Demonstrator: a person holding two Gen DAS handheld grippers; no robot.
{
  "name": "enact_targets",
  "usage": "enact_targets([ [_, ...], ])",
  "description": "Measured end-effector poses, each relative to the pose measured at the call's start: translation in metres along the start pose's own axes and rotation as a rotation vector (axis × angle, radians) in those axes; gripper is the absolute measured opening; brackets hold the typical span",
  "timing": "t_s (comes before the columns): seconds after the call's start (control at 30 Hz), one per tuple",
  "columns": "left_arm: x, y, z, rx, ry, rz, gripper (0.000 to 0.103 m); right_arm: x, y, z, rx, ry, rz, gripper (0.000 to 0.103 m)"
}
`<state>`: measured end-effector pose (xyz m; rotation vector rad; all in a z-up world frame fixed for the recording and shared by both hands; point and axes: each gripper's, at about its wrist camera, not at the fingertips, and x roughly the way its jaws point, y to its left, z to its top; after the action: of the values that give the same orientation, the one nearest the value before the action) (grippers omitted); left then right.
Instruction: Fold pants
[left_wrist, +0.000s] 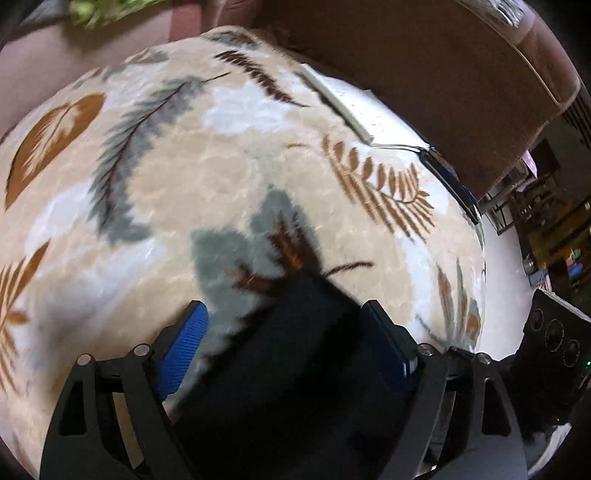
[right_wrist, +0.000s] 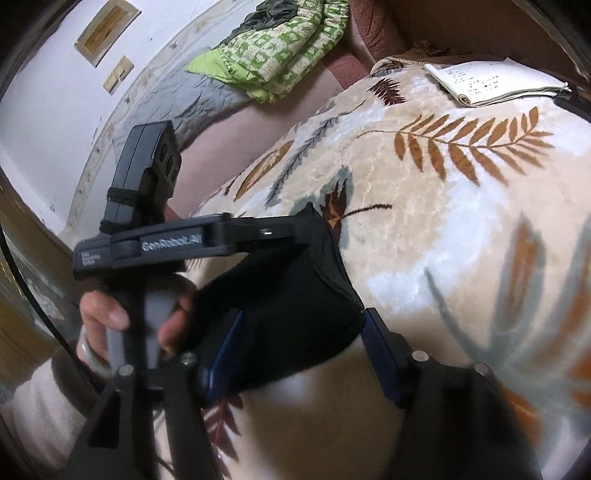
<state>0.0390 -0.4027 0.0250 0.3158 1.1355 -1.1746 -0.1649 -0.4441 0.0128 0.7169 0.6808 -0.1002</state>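
The black pants (left_wrist: 295, 354) lie bunched on a cream blanket with leaf prints (left_wrist: 221, 166). In the left wrist view my left gripper (left_wrist: 284, 325) stands open, its blue pads (left_wrist: 181, 350) either side of the black cloth, which fills the gap toward the right pad. In the right wrist view the pants (right_wrist: 295, 314) sit between the spread blue pads (right_wrist: 380, 354) of my right gripper (right_wrist: 299, 332), also open. The left gripper's body (right_wrist: 177, 240) and the hand holding it (right_wrist: 110, 317) are just left of the cloth. Whether any pad presses the cloth is unclear.
A white notebook (right_wrist: 495, 81) lies at the blanket's far edge, also in the left wrist view (left_wrist: 369, 110). A green patterned quilt (right_wrist: 280, 48) is heaped beyond. A brown sofa back (left_wrist: 443, 74) borders the blanket. A dark device (left_wrist: 450, 181) lies near the notebook.
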Motion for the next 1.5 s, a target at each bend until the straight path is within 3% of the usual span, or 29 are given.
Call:
enact_targets([
  [0.07,0.005,-0.006,-0.001,0.028,-0.005,0.029,0.085,0.006,0.001,0.003,-0.011,0.004,-0.024,0.045],
  [0.1,0.007,-0.011,-0.002,0.058,-0.014,0.046,0.077,0.009,-0.001,0.004,-0.006,0.019,-0.025,0.013],
  [0.13,0.006,-0.014,-0.003,0.082,-0.02,0.056,0.071,0.014,-0.004,0.006,0.034,0.045,0.009,0.014],
  [0.17,0.004,-0.016,-0.004,0.096,-0.024,0.055,0.057,0.013,-0.005,0.007,0.05,0.033,0.018,0.013],
  [0.2,0.001,-0.016,-0.004,0.093,-0.03,0.036,0.037,0.011,-0.002,0.008,0.042,0.026,0.024,0.013],
  [0.23,-0.003,-0.015,-0.003,0.087,-0.026,0.005,0.027,0.008,0.004,0.01,0.023,0.02,0.028,0.013],
  [0.3,-0.017,-0.016,-0.003,0.085,-0.043,-0.007,0.02,-0.002,0.021,0.014,-0.023,0.0,0.048,0.013],
  [0.47,-0.086,-0.016,-0.011,0.059,-0.157,-0.033,0.02,-0.023,0.092,0.013,-0.217,-0.028,0.11,0.013],
  [0.63,-0.177,0.026,-0.052,-0.095,-0.279,0.047,0.02,-0.014,0.169,-0.003,-0.394,0.025,0.22,0.013],
  [0.67,-0.192,0.041,-0.066,-0.143,-0.296,0.064,0.023,-0.006,0.186,-0.01,-0.428,0.047,0.241,0.013],
  [0.77,-0.218,0.082,-0.108,-0.289,-0.322,0.14,0.048,0.022,0.219,-0.03,-0.492,0.112,0.27,0.013],
  [0.9,-0.25,0.14,-0.179,-0.546,-0.37,0.153,0.06,0.073,0.248,-0.068,-0.525,0.267,0.302,0.013],
  [1.0,-0.259,0.155,-0.22,-0.637,-0.39,0.207,0.068,0.105,0.259,-0.098,-0.554,0.403,0.289,0.027],
  [1.07,-0.258,0.154,-0.236,-0.658,-0.37,0.256,0.068,0.102,0.262,-0.095,-0.534,0.427,0.277,0.03],
  [1.1,-0.258,0.152,-0.244,-0.661,-0.357,0.261,0.068,0.091,0.26,-0.085,-0.499,0.435,0.314,0.034],
  [1.17,-0.254,0.146,-0.252,-0.654,-0.342,0.25,0.07,0.071,0.253,-0.063,-0.444,0.396,0.383,0.043],
  [1.2,-0.252,0.141,-0.254,-0.651,-0.335,0.253,0.075,0.056,0.244,-0.05,-0.417,0.34,0.399,0.055],
  [1.23,-0.249,0.136,-0.255,-0.65,-0.33,0.259,0.078,0.048,0.238,-0.042,-0.406,0.301,0.387,0.06],
  [1.3,-0.24,0.128,-0.257,-0.647,-0.325,0.264,0.079,0.046,0.226,-0.032,-0.417,0.271,0.311,0.059],
  [1.37,-0.227,0.121,-0.257,-0.647,-0.289,0.258,0.079,0.055,0.217,-0.031,-0.445,0.279,0.209,0.049],
  [1.4,-0.218,0.116,-0.256,-0.641,-0.263,0.257,0.079,0.065,0.21,-0.031,-0.464,0.285,0.15,0.039],
  [1.43,-0.212,0.112,-0.255,-0.635,-0.247,0.27,0.079,0.068,0.207,-0.034,-0.474,0.29,0.127,0.03],
  [1.5,-0.202,0.099,-0.251,-0.589,-0.235,0.357,0.079,0.072,0.199,-0.042,-0.476,0.293,0.113,0.025],
])
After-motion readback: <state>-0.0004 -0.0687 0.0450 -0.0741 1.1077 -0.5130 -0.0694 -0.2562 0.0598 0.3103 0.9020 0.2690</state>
